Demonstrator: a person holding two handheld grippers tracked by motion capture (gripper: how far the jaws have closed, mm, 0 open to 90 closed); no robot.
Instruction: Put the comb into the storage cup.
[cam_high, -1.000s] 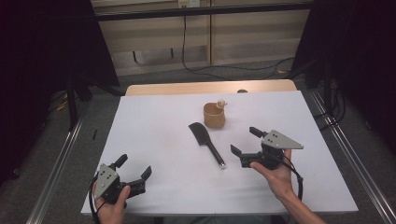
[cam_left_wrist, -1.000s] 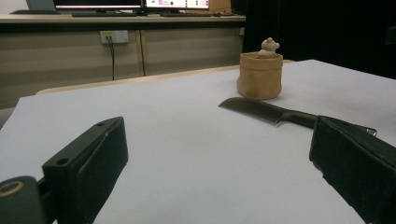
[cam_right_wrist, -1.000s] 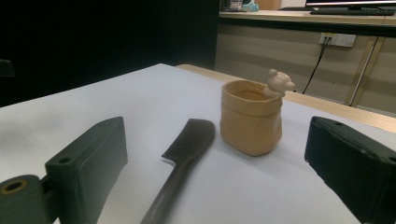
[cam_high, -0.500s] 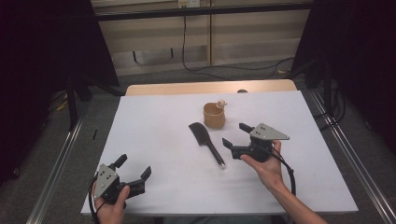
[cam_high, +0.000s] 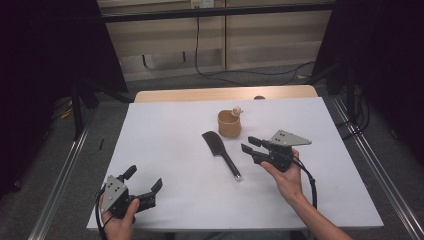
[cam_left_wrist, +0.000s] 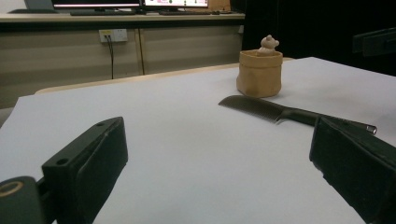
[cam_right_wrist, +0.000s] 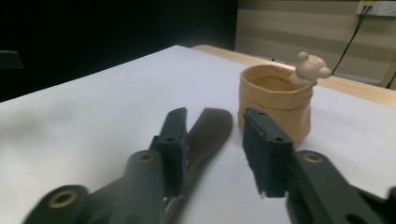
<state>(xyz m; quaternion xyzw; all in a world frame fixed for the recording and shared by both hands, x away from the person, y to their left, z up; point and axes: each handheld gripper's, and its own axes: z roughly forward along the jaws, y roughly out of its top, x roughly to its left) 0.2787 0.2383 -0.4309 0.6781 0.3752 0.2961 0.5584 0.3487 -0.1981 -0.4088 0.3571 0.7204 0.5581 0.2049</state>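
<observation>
A dark comb with a slim handle lies on the white table; the left gripper view shows the comb side on. Behind it stands a tan cup with a small bear figure on its rim. My right gripper hovers just right of the comb's handle, pointing left. Its jaws have just been closing and stand partly open with nothing between them. In the right gripper view the comb lies past my left jaw and the cup sits ahead. My left gripper rests open near the front left corner.
A strip of wooden tabletop shows beyond the white sheet. Metal rails run along both sides of the table. Cables hang on the wall behind. White surface lies free to the left of the comb.
My right gripper has shifted left toward the comb's handle and its jaws have narrowed. The left gripper, the comb and the cup have stayed in place.
</observation>
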